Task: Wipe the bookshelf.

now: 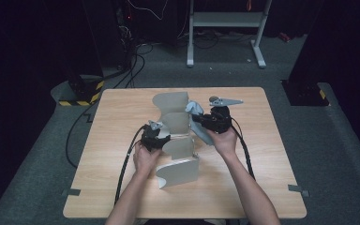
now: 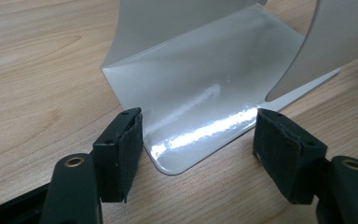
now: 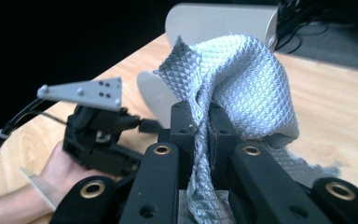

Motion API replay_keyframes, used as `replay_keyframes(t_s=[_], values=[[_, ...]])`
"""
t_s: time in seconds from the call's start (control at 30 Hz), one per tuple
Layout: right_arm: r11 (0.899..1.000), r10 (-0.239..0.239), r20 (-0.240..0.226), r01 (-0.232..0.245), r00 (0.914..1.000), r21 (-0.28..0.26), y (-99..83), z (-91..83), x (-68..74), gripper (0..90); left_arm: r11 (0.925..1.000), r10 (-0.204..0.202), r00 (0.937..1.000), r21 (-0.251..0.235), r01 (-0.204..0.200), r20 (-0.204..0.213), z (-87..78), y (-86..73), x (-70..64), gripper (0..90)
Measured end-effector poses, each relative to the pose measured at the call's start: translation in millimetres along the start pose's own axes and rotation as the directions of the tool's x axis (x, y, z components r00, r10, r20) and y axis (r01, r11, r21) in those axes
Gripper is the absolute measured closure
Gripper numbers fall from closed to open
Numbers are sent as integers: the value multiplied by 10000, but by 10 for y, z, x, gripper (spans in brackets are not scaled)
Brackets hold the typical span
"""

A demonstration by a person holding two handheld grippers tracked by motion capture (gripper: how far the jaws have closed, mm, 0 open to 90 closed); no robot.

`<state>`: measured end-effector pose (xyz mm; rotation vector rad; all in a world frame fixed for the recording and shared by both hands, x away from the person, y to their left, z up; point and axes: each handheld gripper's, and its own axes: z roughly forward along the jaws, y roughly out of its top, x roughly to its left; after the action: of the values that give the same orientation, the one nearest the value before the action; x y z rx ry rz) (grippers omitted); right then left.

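We pinch the grey cloth (image 3: 242, 88) in our right gripper (image 3: 200, 135), lifted beside the metal rack (image 1: 178, 140) mid-bench. Our left gripper (image 2: 198, 140) has its fingers (image 2: 121, 149) spread around the rack's base, unclamped, so the rack could slide if the cloth snags.

The cloth (image 3: 242, 84) runs below the right gripper view's bottom edge; its far end seems hidden.

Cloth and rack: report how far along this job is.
Done: the right gripper has its jaws shut on the grey cloth, lifted beside the grey metal rack. In hand: the left gripper, jaws open, sits at the rack's base plate, seemingly to steady it. Left: the cloth is not yet draped on the rack.
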<state>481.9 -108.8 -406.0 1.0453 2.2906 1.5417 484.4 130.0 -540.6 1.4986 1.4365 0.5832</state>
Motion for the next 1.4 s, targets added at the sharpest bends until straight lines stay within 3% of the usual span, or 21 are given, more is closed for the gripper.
replay_keyframes(t_s=[0.23,0.4,0.47,0.53,0.67,0.77,0.93,1.07,1.17,1.4], values=[[9908,1038,106,-1043,9945,868,-283,356,-218,844,10000,-21,10000,-15,21,-1,1,0,-2,336],[9839,1365,221,-1382,9904,1134,-376,525,-294,844,10000,-33,10000,-24,33,-5,1,-1,-3,336],[9778,1183,664,-1279,9908,1661,-417,606,-316,844,10000,-32,10000,-23,32,-3,1,-1,-3,337],[9648,1369,826,-1518,9871,2148,-513,709,-374,844,10000,-39,10000,-21,39,-4,1,-1,-4,336],[9530,1876,786,-2009,9791,2268,-636,805,-440,844,10000,-50,10000,-32,50,-1,1,-1,-4,336],[9636,1691,666,-1791,9833,1986,-571,714,-409,844,10000,-22,10000,-17,22,-7,0,-1,-2,337],[9897,1186,204,-1199,9927,789,-285,360,-259,844,10000,-19,10000,-11,19,-9,0,0,-2,337],[9975,702,-247,-703,9972,-39,-77,100,-94,844,10000,-43,10000,-26,43,-9,0,-1,-5,337],[9995,305,-203,-304,9993,47,-55,45,-18,844,10000,-72,10000,-45,72,-7,2,-1,-6,337],[9956,460,-45,-455,9989,814,-355,188,-18,844,10000,-60,10000,-39,60,-1,1,-1,-5,337]])
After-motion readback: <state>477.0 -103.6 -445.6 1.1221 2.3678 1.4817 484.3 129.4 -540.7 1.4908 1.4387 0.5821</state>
